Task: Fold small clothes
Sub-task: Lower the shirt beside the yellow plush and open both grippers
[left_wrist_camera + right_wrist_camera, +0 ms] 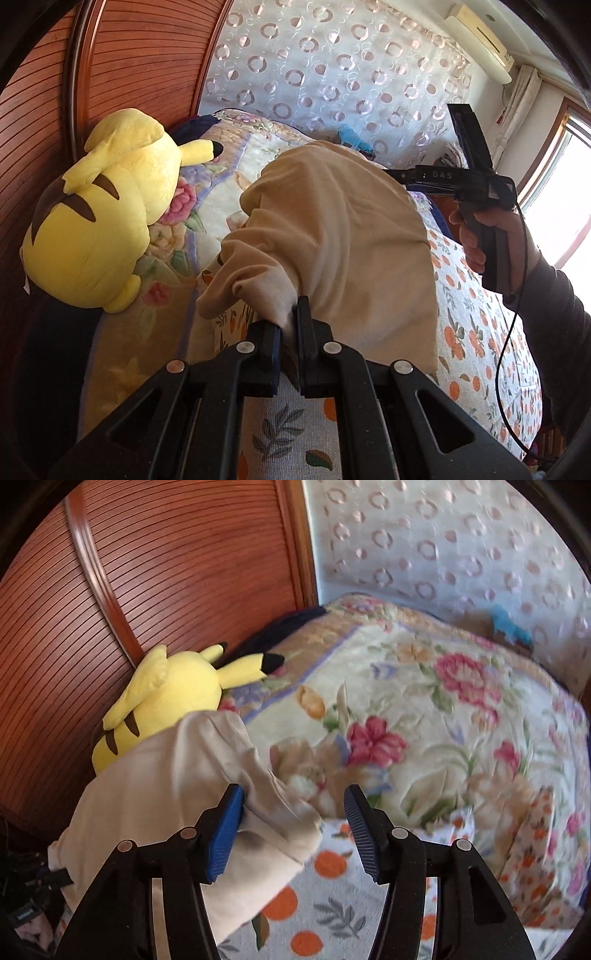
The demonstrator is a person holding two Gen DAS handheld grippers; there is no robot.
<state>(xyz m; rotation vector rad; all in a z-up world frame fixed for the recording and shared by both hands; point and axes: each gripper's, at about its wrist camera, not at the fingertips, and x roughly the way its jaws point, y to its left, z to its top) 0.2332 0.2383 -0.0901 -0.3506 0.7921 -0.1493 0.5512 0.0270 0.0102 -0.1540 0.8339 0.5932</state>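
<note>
Beige garment (pixel 332 229) clamped in left gripper (pixel 288 332) jaws; right gripper (pixel 293 827) jaws apart, cloth beside one pad.

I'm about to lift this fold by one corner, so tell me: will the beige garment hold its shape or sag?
The beige garment will probably sag: it already drapes in soft wrinkles from the left claw. It looks light, bunching easily at the pinch. Its loose edge by the open right claw would likely flop onto the orange-print sheet.

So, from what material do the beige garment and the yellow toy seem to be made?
Beige garment: probably soft matte cotton knit; it drapes in loose folds without shine. Yellow toy: plush fabric over stuffing, judging by its fuzzy, puffy, seamed surface.
</note>
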